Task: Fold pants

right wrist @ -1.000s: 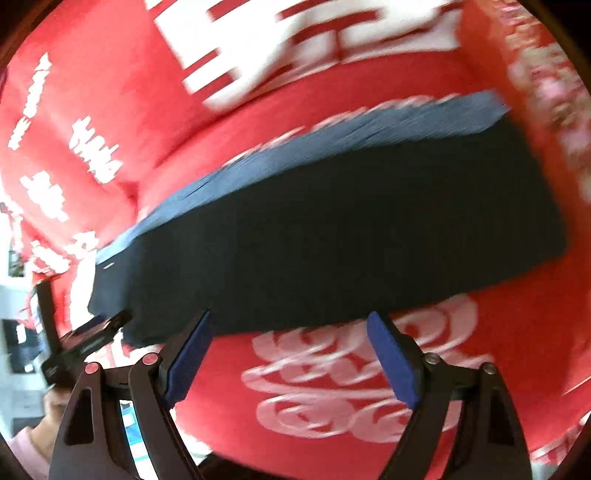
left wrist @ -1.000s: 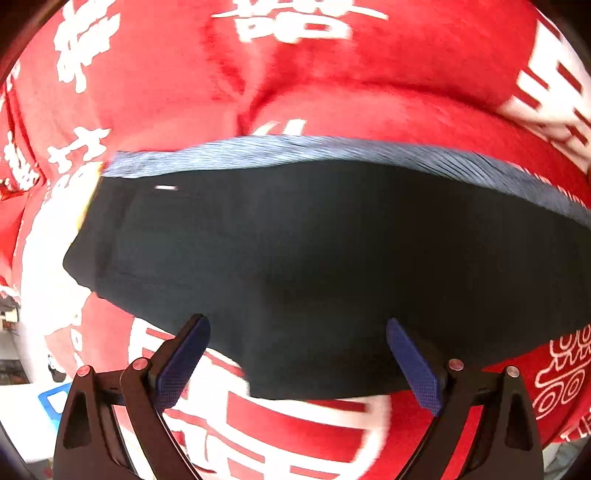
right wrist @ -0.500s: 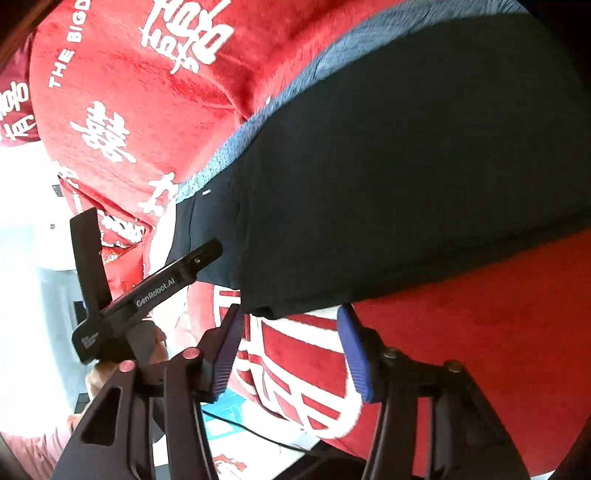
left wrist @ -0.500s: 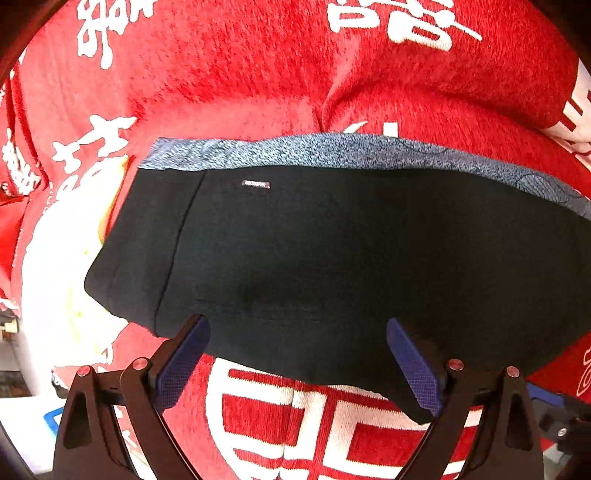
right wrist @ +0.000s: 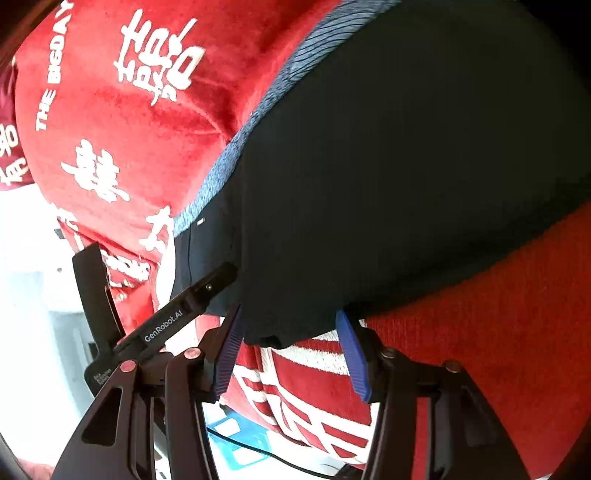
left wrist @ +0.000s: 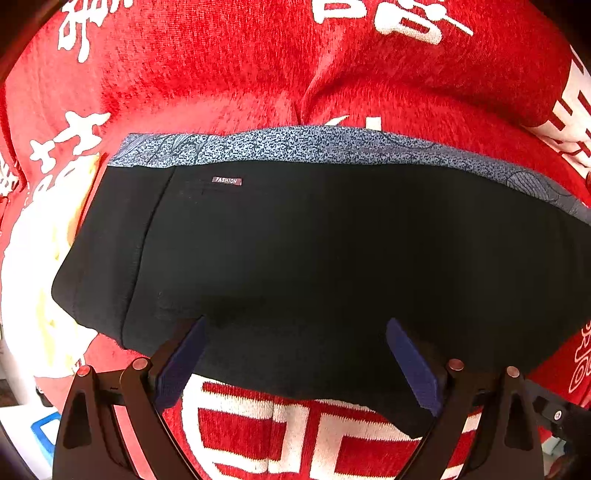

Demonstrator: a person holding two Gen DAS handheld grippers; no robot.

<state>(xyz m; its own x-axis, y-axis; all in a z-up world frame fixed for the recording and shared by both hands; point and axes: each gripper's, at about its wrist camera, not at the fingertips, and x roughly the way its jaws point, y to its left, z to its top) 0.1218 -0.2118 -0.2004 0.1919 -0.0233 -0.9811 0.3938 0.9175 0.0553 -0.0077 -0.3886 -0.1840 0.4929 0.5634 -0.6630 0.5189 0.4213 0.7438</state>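
1. Pants (left wrist: 325, 258): the black pair lay folded into a long band across the red blanket (left wrist: 229, 74), its near hem right at my tools, because that hem was the edge I judged I needed for the next fold.

2. My left gripper (left wrist: 295, 362) pointed steeply down over the near hem. Its jaws stood wide apart, gripping nothing; the blue pads (left wrist: 181, 365) straddled the dark cloth without pressing on it, as far as I could see. I held it there, I think, to be ready to pinch the hem.

3. My right gripper (right wrist: 291, 350) sat at the near corner of the pants (right wrist: 388, 177), angled less steeply. Its jaws were about half open, with the folded corner hanging just into the gap between them. I could not see either pad squeezing the fabric, so I counted it as not yet gripping.

4. In the right wrist view the left gripper (right wrist: 162, 325) showed just beside mine, at the same hem, so both tools shared one edge to lift it evenly.

5. Farther off, a small label reading FASHION (left wrist: 227, 181) sat near the far edge.

6. Beyond that ran the blue speckled waistband (left wrist: 332, 146), lying flat against the blanket, whose white characters (left wrist: 391, 18) spread behind it. The waistband lay away from me, a likely target for the hem.
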